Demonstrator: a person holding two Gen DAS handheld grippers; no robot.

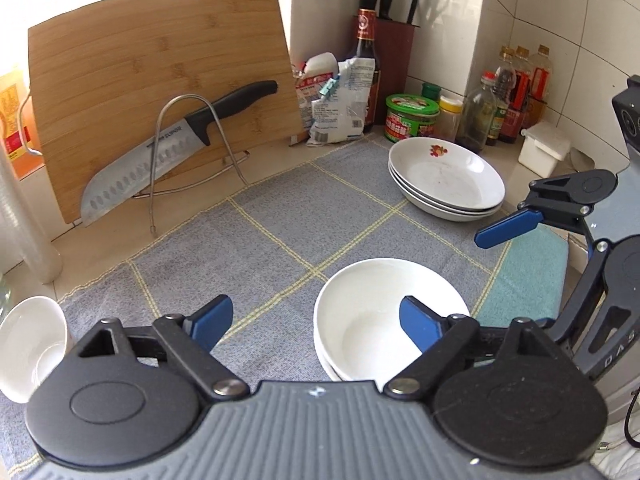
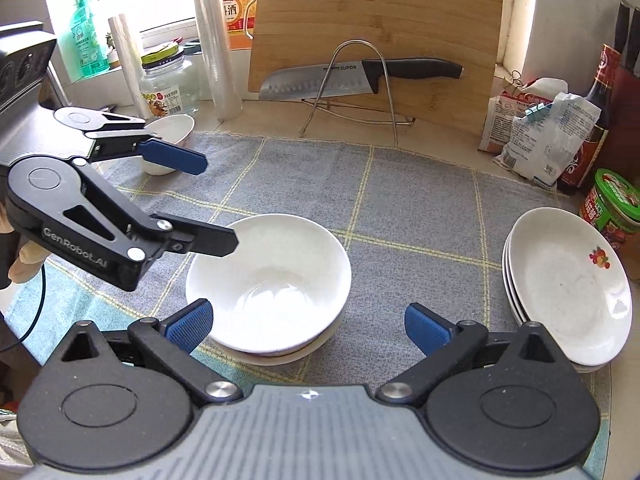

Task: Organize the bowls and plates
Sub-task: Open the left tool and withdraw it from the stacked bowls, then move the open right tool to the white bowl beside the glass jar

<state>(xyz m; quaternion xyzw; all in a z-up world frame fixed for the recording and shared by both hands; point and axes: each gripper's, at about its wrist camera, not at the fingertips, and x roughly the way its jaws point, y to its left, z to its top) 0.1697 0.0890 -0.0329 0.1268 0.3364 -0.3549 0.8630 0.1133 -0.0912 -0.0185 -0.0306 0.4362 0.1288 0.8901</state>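
**Both grippers wide open over the stacked white bowls**

The bench (image 2: 440, 128) carries a grey checked cloth (image 2: 400, 208) whose near edge is hidden behind both gripper bodies. At the far side a bamboo cutting board (image 2: 380, 20) leans upright with its top corner cut off, and a knife (image 2: 360, 76) rests across a wire stand in front of it.

At the right of the cloth sits a stack of shallow white plates (image 2: 568, 288), the top one bearing a small red print; how many lie beneath is hard to count. Near the middle stand the stacked white bowls (image 2: 268, 280), plain and glossy, with only the rim of the lower one showing. A single small bowl (image 2: 168, 128) at the far left is partly hidden behind the left gripper.

The right gripper (image 2: 308, 326) has its jaws spread fully, holding nothing, with the left pad just before the bowls' near rim. The left gripper (image 1: 316, 322) is also wide open and empty, its right pad overlapping the bowls in the left wrist view; whether it touches them cannot be told.
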